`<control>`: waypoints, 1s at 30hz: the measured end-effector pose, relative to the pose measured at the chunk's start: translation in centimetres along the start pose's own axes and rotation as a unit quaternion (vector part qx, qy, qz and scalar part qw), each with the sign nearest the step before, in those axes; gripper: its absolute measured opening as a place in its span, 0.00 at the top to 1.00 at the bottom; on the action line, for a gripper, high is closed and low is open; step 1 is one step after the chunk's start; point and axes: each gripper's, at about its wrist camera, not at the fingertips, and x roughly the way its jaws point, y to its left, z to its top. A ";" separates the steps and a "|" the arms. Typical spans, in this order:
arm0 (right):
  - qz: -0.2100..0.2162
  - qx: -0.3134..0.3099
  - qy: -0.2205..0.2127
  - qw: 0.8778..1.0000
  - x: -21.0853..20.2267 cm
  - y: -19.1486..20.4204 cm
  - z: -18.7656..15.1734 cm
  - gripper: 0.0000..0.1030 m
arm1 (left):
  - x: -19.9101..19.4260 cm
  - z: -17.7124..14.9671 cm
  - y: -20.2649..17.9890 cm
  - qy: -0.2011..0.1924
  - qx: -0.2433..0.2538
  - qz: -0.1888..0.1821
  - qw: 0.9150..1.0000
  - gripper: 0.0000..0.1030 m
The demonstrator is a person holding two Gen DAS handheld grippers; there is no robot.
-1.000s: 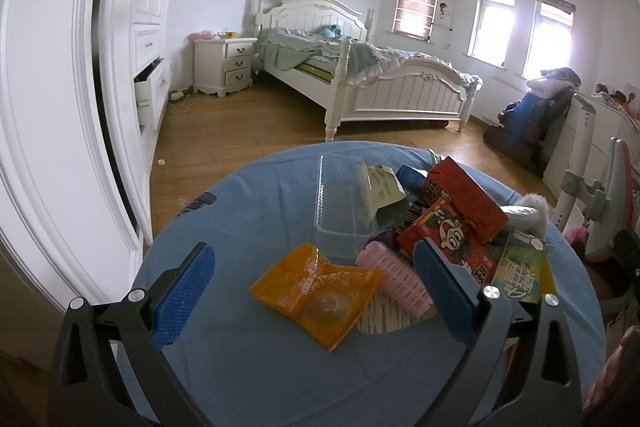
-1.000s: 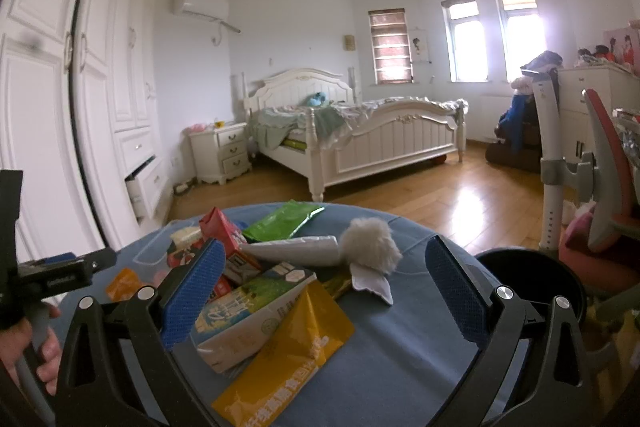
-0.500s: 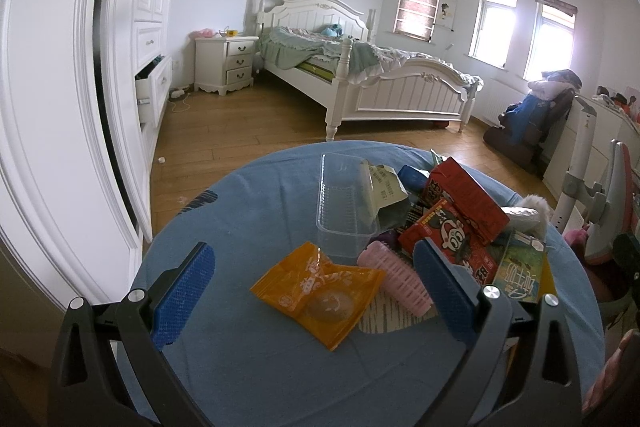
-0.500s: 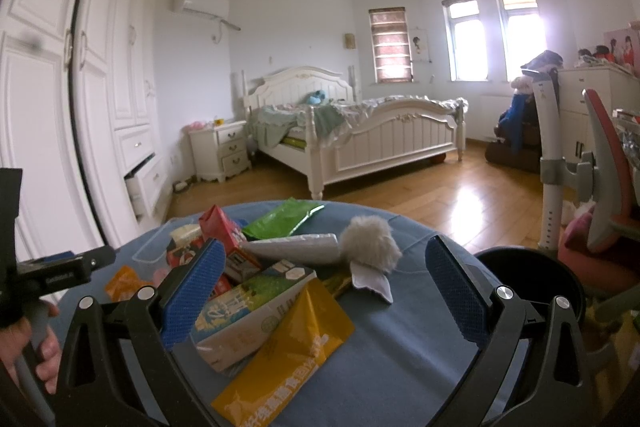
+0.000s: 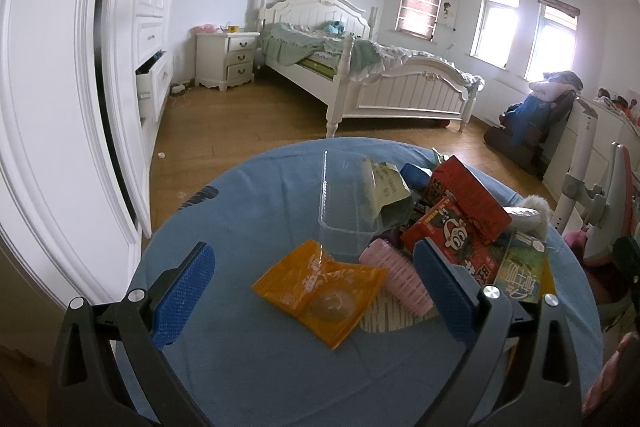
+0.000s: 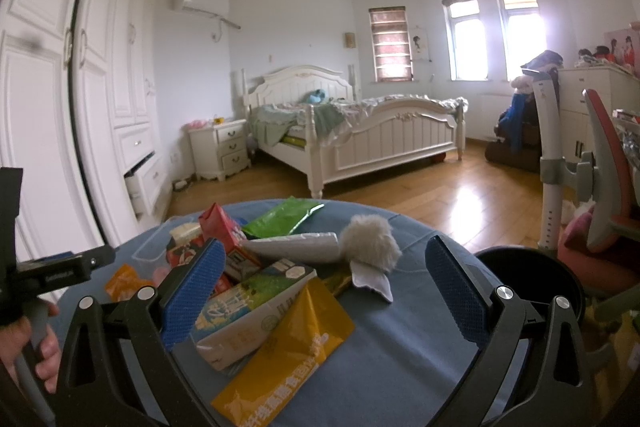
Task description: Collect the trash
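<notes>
A pile of trash lies on a round blue-covered table [image 5: 248,211]. In the left wrist view my left gripper [image 5: 314,285] is open and empty, with an orange wrapper [image 5: 320,285] lying between its fingers. Beyond it are a clear plastic tray [image 5: 344,203], a pink ribbed roll [image 5: 396,273] and red cartons [image 5: 464,219]. In the right wrist view my right gripper [image 6: 320,287] is open and empty above a yellow packet [image 6: 288,351] and a milk carton [image 6: 252,307]. A fluffy white ball [image 6: 370,243] and a green wrapper [image 6: 280,221] lie farther back.
A black bin [image 6: 532,283] stands right of the table. A red chair [image 6: 608,187] and a white desk leg [image 6: 550,163] are to the right. White wardrobes [image 5: 60,87] stand to the left, a bed [image 5: 360,75] across the wooden floor.
</notes>
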 end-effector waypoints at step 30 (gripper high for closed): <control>0.179 -0.135 0.320 0.921 21.1 10.5 2.9 0.68 | 16.2 6.7 1.8 0.240 -0.020 -0.159 0.957 0.97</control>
